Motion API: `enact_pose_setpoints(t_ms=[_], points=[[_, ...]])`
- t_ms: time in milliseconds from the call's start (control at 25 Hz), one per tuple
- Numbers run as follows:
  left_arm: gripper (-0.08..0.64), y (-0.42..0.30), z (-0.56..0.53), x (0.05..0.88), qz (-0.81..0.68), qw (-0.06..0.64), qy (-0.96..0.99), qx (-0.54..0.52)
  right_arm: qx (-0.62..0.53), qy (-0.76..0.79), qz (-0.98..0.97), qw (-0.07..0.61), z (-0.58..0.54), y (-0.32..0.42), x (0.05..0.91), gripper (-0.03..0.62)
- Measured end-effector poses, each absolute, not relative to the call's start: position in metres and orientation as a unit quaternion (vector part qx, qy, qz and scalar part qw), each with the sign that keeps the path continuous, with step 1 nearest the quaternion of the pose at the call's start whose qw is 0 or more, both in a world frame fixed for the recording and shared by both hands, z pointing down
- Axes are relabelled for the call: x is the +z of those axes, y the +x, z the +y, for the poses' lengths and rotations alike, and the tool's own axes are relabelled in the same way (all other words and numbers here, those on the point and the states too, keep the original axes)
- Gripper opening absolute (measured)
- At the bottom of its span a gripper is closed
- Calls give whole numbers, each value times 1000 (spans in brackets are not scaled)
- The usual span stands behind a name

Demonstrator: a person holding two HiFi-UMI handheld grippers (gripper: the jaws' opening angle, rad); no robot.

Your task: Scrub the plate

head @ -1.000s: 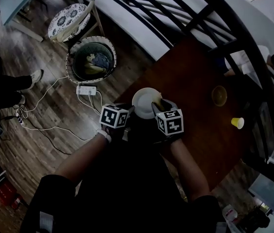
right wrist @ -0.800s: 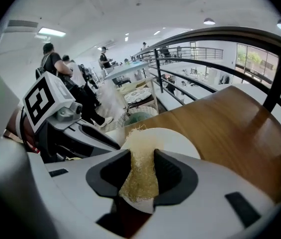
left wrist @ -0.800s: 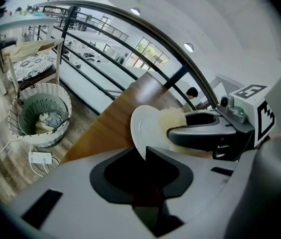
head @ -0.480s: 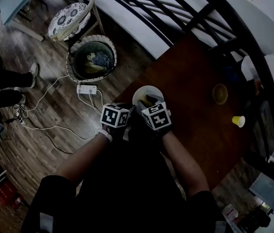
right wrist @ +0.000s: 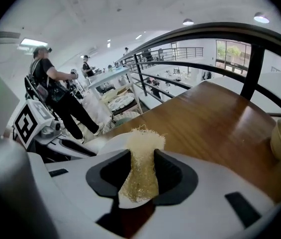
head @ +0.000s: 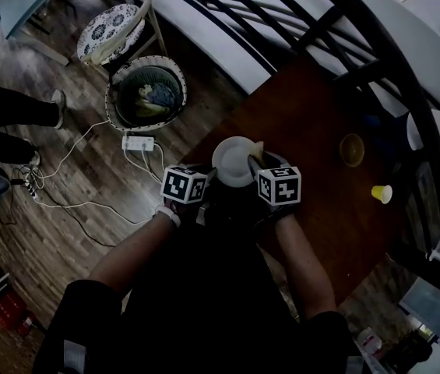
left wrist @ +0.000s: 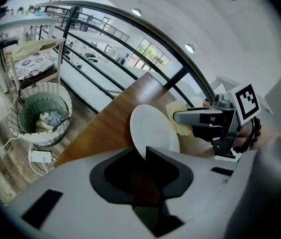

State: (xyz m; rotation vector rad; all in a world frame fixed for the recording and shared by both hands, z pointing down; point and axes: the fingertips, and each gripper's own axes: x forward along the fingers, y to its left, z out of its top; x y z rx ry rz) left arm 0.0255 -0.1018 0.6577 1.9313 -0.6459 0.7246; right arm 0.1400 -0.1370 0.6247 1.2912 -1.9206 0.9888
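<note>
A white plate [head: 231,160] is held tilted over the near left corner of the brown table [head: 321,131]. My left gripper [left wrist: 145,152] is shut on the plate's [left wrist: 152,131] near rim. My right gripper [right wrist: 141,156] is shut on a pale yellow fibrous scrubber [right wrist: 141,158], whose tip rests against the plate [right wrist: 111,141]. In the left gripper view the right gripper [left wrist: 180,117] presses the scrubber [left wrist: 180,118] on the plate's right edge. In the head view the scrubber [head: 256,149] shows at the plate's right rim.
A yellowish bowl [head: 352,151] and a small yellow cup [head: 381,195] stand further right on the table. A black railing [head: 282,22] runs behind it. On the floor to the left are a wicker basket [head: 146,96], a patterned chair [head: 112,31] and cables [head: 72,178]. People stand at left [right wrist: 50,91].
My right gripper with the scrubber swept left across the plate, then back to the plate's right rim. The left gripper and plate hardly moved.
</note>
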Motion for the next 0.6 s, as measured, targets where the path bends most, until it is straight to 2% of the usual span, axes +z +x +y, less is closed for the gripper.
enact_pose_setpoints(t_ms=[360, 600], points=[[83, 21, -101, 658, -275, 479, 786, 278, 373, 402, -771, 324, -113, 55, 632, 149], [83, 22, -99, 659, -272, 482, 784, 281, 364, 387, -779, 333, -110, 53, 638, 149]])
